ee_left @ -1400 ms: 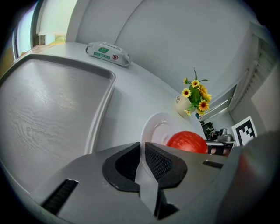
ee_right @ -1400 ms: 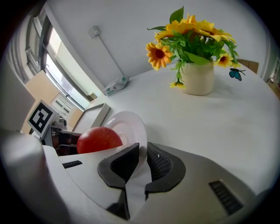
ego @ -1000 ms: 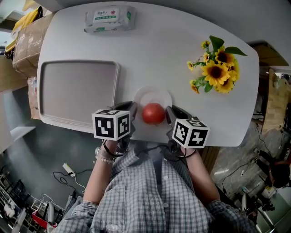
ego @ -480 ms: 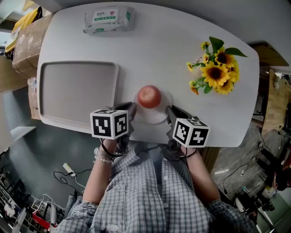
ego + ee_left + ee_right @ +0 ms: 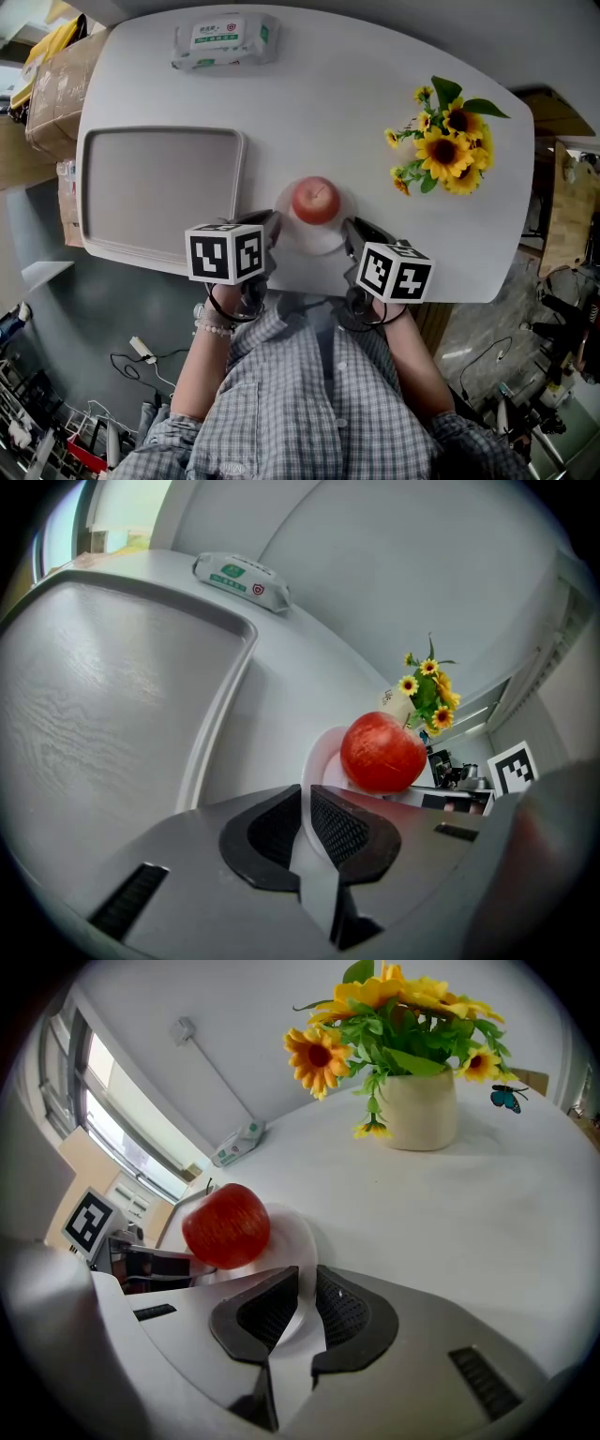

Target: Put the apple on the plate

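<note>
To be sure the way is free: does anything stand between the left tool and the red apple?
Nothing visible does. The round red apple sits on the small white round plate, just ahead of the left tool; only the plate's bare rim lies between them.

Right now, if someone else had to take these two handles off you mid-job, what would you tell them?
Left gripper: jaws almost together, with the near left rim of the white plate between them; it seems to pinch the rim.
Right gripper: the same on the near right rim.
Apple: sits on the plate, a little toward its far side, and neither gripper touches it.
Done: the apple is on the plate.
Left: probably only to let go of the rim and draw both grippers back, gently so the apple does not roll.
</note>
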Tool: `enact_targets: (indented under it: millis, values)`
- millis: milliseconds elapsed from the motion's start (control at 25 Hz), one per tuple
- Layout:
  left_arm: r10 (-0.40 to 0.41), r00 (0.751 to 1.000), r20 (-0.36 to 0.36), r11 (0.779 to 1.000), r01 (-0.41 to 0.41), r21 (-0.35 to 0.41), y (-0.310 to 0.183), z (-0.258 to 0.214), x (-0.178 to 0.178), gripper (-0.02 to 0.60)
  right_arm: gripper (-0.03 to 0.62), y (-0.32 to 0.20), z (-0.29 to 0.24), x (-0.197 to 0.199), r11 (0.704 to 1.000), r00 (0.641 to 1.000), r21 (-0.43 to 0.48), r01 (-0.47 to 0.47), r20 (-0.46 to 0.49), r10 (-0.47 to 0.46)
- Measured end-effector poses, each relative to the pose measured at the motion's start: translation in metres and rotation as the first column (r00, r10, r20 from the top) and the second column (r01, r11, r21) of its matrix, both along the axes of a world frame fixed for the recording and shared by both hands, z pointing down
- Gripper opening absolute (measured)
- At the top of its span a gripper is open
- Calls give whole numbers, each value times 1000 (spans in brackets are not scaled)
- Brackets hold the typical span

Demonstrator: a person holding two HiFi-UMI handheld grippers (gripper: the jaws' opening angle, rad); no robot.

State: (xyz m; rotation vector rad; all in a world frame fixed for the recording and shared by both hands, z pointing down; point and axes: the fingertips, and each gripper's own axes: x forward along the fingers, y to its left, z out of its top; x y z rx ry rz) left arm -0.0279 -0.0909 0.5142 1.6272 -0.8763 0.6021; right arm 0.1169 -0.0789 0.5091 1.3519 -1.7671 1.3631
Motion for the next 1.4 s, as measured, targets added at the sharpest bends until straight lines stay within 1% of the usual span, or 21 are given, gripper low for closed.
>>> enact_targets:
  millis: [720,1400]
  values:
    - [12,1000,-9,1000,-12,-14,1,-2,0,37,64,0,-3,0,1000,1000,-8,-13,-23,13]
    - [12,1000,-22,1000,-12,-22,5,0,1,35,64,6,0,0,1000,1000,-19,-15,-23,15]
